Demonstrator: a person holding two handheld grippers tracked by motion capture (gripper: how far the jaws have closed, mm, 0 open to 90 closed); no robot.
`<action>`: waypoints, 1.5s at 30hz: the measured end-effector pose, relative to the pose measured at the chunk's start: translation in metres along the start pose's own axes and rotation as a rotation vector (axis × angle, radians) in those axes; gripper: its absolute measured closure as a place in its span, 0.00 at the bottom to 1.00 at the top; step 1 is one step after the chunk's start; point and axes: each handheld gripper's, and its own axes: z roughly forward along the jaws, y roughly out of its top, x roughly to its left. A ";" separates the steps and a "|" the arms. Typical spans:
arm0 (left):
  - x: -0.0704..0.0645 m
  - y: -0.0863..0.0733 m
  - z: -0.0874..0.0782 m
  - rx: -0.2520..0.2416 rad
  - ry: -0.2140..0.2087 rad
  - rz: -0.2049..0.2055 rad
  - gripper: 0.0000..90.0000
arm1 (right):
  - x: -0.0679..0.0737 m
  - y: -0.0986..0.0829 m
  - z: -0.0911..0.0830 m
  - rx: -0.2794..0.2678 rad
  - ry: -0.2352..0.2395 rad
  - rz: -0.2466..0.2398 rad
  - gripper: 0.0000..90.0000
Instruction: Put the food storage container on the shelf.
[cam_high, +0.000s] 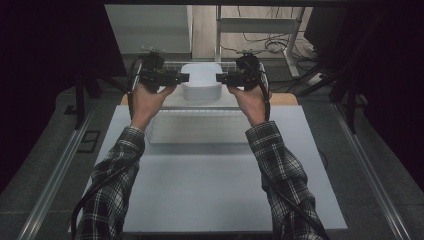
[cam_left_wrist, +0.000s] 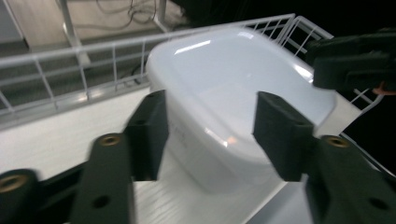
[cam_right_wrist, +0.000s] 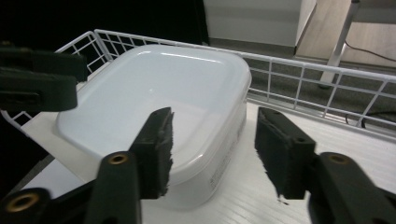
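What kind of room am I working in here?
Probably a lab or workshop set up for recording, not a kitchen. A plain white table stands on a grey floor, loose cables trail round a metal desk frame behind it, and the white plastic tub sits on a white wire-railed shelf.

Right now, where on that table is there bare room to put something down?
The white table is bare on the near half, between the two checked sleeves. It is crowded at the far edge: the white tub sits on the wire-railed tray with the left gripper and right gripper flanking it, both open.
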 end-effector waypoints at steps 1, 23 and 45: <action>-0.001 0.000 -0.002 -0.016 -0.024 0.009 0.42 | 0.001 0.000 -0.001 -0.003 0.006 -0.008 0.47; -0.016 -0.036 -0.014 -0.031 -0.145 0.169 0.07 | 0.014 -0.036 -0.017 -0.038 0.083 -0.163 0.04; -0.019 -0.077 -0.026 -0.008 -0.245 0.181 0.00 | 0.017 -0.068 -0.034 -0.031 0.127 -0.195 0.03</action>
